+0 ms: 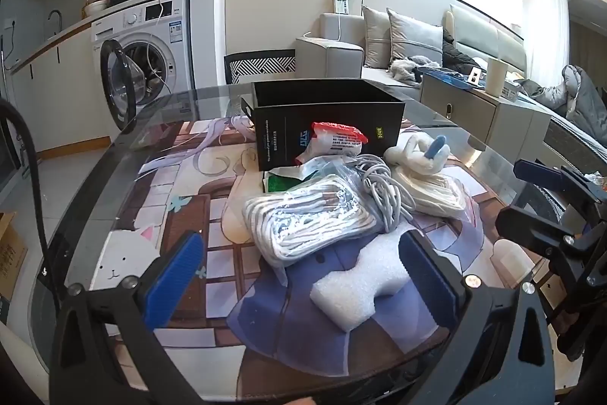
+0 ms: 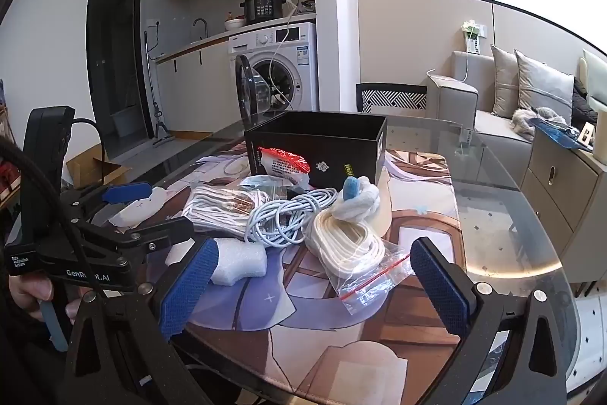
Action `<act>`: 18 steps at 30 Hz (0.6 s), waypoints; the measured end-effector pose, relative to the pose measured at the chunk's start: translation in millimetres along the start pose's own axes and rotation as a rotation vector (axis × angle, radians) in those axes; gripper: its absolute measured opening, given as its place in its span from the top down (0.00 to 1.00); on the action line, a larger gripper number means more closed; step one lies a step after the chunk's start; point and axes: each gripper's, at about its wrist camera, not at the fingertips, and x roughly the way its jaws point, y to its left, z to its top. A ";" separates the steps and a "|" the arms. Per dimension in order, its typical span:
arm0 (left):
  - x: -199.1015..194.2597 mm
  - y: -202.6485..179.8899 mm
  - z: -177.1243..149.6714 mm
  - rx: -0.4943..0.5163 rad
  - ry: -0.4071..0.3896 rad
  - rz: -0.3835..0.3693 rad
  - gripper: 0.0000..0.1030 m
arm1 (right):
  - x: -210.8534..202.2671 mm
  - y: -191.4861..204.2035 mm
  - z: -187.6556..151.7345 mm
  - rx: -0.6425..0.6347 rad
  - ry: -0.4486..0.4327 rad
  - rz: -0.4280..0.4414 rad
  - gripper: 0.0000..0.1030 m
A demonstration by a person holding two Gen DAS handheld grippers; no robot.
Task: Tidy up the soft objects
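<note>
A white foam block (image 1: 360, 287) is seen on the printed mat (image 1: 182, 215), between the spread blue pads of the left gripper (image 1: 303, 276), untouched. Behind it, bagged cable coils (image 1: 303, 226) and a plush toy (image 1: 417, 150) are piled before an open black box (image 1: 326, 116). The right gripper (image 2: 315, 287) is likewise held wide apart, empty.

So there's a pile of soft stuff sitting ahead of both sets of open tongs. Closest to the left ones is a white foam block (image 1: 358, 291), lying flat between the pads. Just past it is a bagged white cord bundle (image 1: 307, 228), then a loose grey cable (image 1: 379, 192) tangled up. Ahead of the right tongs is a cream cord (image 2: 349, 240) in a clear zip bag, with a white plush (image 2: 358, 198) leaning on it. A red-topped packet (image 1: 335, 141) rests against the open black box (image 1: 326, 124) at the back.
</note>
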 end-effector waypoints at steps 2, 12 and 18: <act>-0.4 -0.1 0.3 -0.005 -0.001 -0.004 0.00 | 0.1 0.1 0.1 -0.003 0.003 -0.002 0.00; -3.8 -2.5 1.2 -0.002 -0.006 -0.004 0.00 | -1.4 0.6 1.1 -0.005 0.004 -0.010 0.00; -7.8 -6.6 3.0 0.001 -0.005 -0.004 0.00 | 1.0 -2.0 -5.7 0.002 0.009 -0.012 0.00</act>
